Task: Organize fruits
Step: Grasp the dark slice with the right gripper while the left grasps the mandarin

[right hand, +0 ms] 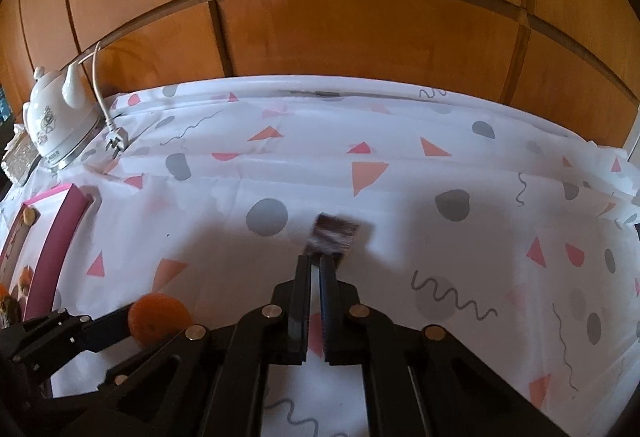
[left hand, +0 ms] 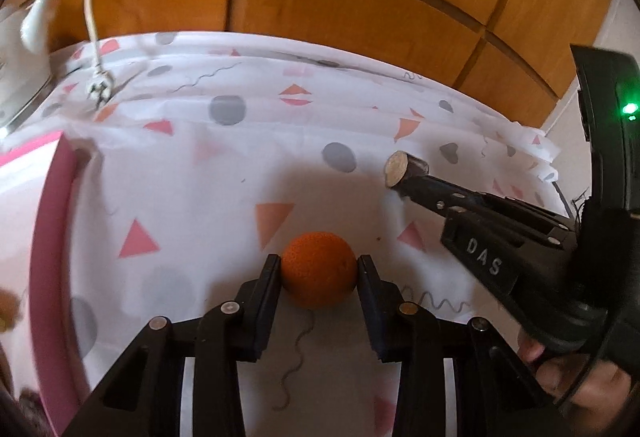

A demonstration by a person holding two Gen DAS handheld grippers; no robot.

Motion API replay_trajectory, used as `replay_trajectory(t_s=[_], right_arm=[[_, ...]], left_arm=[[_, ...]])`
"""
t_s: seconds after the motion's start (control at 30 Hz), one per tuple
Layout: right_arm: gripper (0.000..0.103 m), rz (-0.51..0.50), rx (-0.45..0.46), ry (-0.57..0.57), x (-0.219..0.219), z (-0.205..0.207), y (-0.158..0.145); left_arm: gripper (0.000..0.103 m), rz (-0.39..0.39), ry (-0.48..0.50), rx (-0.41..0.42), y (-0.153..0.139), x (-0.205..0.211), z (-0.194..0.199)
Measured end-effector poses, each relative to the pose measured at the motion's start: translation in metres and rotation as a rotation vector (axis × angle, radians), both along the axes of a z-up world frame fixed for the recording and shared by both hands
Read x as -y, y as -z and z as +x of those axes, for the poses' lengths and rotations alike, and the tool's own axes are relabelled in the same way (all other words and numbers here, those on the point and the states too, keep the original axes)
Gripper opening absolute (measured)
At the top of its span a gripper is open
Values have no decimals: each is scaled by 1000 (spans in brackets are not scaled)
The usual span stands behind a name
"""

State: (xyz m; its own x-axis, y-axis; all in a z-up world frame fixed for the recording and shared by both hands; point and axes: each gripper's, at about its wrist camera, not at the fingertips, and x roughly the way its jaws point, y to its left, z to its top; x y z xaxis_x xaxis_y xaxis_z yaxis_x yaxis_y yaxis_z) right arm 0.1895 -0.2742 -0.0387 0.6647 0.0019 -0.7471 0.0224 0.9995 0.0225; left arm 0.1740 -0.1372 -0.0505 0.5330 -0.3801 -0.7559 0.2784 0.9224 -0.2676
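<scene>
Two pieces of fruit are in hand at once. The orange [left hand: 319, 269] sits clamped between the jaws of the left gripper [left hand: 319, 271], held above the patterned tablecloth [left hand: 200, 177]. The right gripper [right hand: 315, 261], its jaws drawn narrow, pinches a short dark piece with a pale cut end [left hand: 404, 169] by one edge; what kind of fruit it is cannot be told. At the far left lies a pink tray [left hand: 52, 237] with a few items already in it, probably the destination. The chief risk is the dark piece: gripped only at its edge, it could pivot or slip out during a swing toward the tray. The round orange could also roll free if the left jaws ease before it rests inside the rim. Beyond the tray, a white kettle [right hand: 52, 117] and its plug [right hand: 116, 143] stand clear.
</scene>
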Motion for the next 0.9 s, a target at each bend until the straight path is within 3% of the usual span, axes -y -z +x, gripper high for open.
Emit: replay_trajectory(t_s=[0.07,0.13,0.2,0.4,0.57,0.63,0.9], right_arm=[[4,36,-3,3,3,-1,0],[15,76,-6,19,9,-4,-1],[36,129,-10,23,14,-5,0],[51,106,-13,19,10,0,-2],[50,45,-50,41,2,23,8],[27,16,-71,56,1,30,15],[26,-1,-39,29,0,4,8]], left_arm=[[38,4,-14,2,0,-7,-5],[38,7,-16,4,0,-10,-11],[38,8,-22,7,0,-14,-16],[38,10,-33,19,1,-17,-22],[38,17,-35,31,2,-17,-23],[38,21,-33,39,3,-17,-24],[38,35,-33,49,0,-16,-29]])
